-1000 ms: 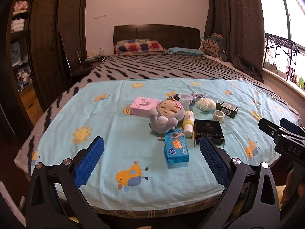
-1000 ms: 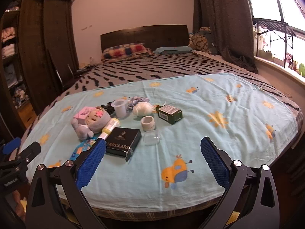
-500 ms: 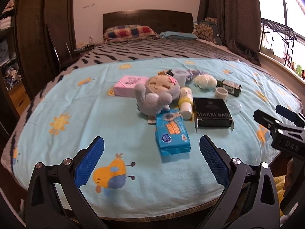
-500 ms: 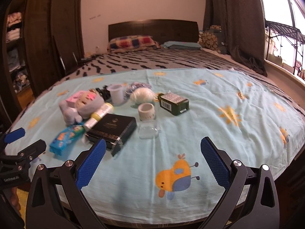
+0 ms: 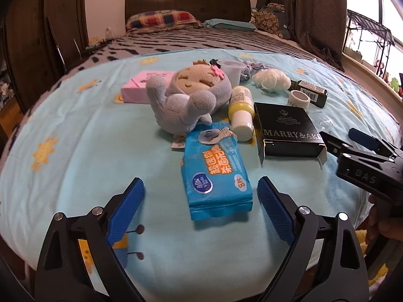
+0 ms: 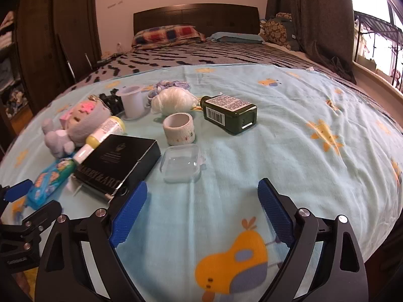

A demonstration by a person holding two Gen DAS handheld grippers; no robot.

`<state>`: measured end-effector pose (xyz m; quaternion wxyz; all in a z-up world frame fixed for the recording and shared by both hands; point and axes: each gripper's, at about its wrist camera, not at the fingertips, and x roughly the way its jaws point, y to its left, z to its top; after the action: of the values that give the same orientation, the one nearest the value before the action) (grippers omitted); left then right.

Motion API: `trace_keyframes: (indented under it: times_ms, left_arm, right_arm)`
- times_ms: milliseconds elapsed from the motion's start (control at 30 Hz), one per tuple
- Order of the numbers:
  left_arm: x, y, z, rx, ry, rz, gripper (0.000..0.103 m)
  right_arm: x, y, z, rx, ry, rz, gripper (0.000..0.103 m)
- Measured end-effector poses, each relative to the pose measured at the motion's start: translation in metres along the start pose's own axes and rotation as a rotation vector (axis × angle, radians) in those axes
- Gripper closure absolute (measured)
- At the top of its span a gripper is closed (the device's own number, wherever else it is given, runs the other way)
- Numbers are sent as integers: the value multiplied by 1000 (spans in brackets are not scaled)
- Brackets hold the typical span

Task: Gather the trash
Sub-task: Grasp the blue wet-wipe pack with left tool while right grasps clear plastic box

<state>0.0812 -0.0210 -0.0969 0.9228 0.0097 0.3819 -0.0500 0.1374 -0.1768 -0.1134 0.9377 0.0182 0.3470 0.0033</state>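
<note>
On the light blue blanket [image 5: 75,151] lies a blue wipes pack [image 5: 216,173]. Its near end sits between the fingers of my left gripper [image 5: 200,180], whose jaws are closing, pads clear of it. Right of the pack is a black box [image 5: 287,128], with my right gripper [image 5: 338,134] beside it. In the right wrist view my right gripper [image 6: 202,182] is also closing, with nothing between its pads. A clear plastic box [image 6: 182,162] lies just ahead of it, then a tape roll [image 6: 178,128] and a green bottle [image 6: 230,113].
A grey plush toy [image 5: 191,95], a yellow bottle [image 5: 240,110], a pink box [image 5: 141,85], a white cup [image 5: 231,71] and a white fluffy ball [image 5: 270,80] crowd the middle. The bed's front edge runs just under both grippers. A dark wardrobe [image 6: 55,25] stands left.
Both grippers have come down and forward over the bed, so the items loom larger. The wipes pack now reaches between the left fingers. Both pairs of jaws have narrowed a little.
</note>
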Motion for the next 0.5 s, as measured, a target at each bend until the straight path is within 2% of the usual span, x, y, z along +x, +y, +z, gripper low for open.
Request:
trace_keyframes:
  times_ms: [100,200,267,367,400,433,467,500]
  left_arm:
    - [5,0,3,-7,-13,-8,18]
    - [11,0,7,-1,-20,-15,24]
    - [13,-1,9,6,-25,-20,30]
    - [14,-1,12,15,-33,-30,45]
    - [13,-1,13,16,-35,-36,53]
    - [12,-1,13,15,-35,-38,60]
    - [12,0,14,15,-35,-42,60]
    - [11,0,14,14,-36,-46,60]
  right_arm:
    - [8,1,6,1,-2,7,26]
    - [16,3,10,7,2,15,30]
    - [21,3,13,14,4,20,30]
    - [23,3,15,13,-1,28,32]
    - [22,4,14,0,-9,32,37]
    - [21,5,14,-7,-16,34,47]
    - [21,5,14,-10,-20,37,53]
    - [21,6,14,-12,-21,30,64]
